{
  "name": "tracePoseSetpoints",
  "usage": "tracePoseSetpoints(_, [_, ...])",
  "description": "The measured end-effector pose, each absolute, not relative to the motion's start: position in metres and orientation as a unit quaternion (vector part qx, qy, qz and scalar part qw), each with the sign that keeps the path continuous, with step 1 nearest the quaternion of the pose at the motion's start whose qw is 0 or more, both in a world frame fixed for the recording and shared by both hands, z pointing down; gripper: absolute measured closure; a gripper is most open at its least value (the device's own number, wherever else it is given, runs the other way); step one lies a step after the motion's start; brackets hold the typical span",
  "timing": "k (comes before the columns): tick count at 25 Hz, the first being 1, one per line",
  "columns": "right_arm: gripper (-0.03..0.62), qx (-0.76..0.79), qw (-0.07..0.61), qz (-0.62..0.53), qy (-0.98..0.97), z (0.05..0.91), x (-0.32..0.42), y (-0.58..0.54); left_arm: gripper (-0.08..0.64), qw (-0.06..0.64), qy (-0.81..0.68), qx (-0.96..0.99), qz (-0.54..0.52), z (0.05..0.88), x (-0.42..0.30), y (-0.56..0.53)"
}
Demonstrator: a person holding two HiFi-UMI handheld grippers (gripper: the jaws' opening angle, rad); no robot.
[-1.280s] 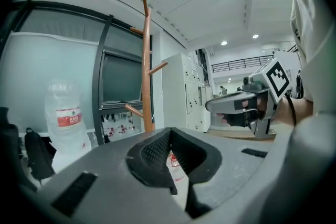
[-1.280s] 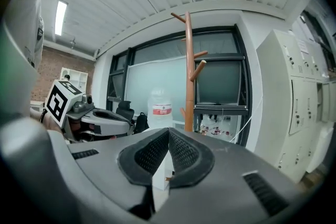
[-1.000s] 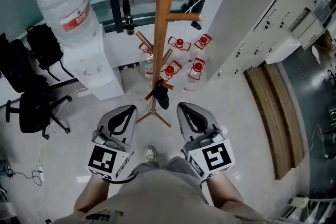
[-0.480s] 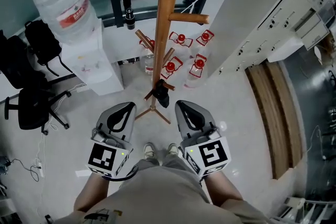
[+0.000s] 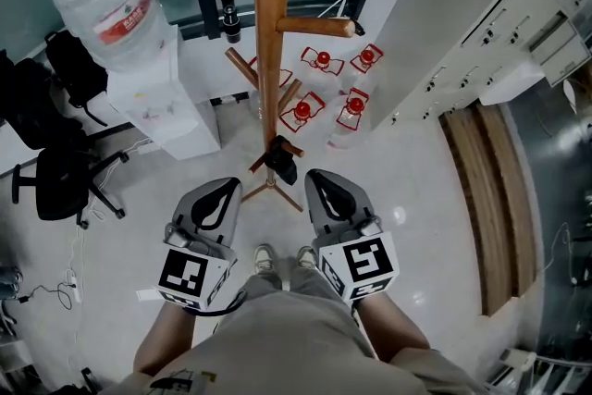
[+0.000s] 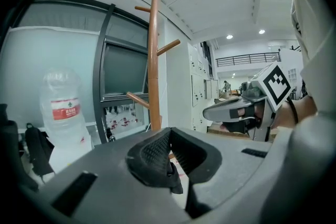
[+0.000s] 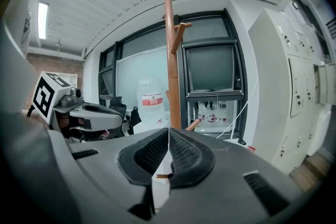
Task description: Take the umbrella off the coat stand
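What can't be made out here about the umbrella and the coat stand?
- Head view: the coat stand is cut off at the top by the upper edge.
- Head view: the dark thing low on the stand is too small to confirm as the umbrella.
- Left gripper view: the left gripper hides the stand's base.
- Right gripper view: the right gripper does likewise.

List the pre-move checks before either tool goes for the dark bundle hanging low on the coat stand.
1. Left tool jaws apart for a grasp: not ok. They stand together, with nothing between them.
2. Right tool jaws apart: not ok. Together, empty.
3. Target in sight: ok. The dark bundle hangs near the foot of the coat stand.
4. Bundle is the umbrella: cannot tell.
5. Approach path: ok. In the head view nothing stands between the tools and the stand.
6. Red-capped bottles out of the way: ok. They stand beyond the stand.
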State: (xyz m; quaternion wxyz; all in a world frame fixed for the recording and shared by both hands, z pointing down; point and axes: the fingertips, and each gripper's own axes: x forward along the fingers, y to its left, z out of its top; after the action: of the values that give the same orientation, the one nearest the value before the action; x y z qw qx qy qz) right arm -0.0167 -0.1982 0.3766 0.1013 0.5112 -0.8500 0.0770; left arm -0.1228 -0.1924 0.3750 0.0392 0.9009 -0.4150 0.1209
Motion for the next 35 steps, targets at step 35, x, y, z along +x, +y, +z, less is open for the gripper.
tracePoseSetpoints(35, [0.439,0.485,0.22,0.155,-0.832,0.579,-0.067,-0.282,0.552,0.103,-0.44,0.876,0.171,0.492,-0.115,-0.256])
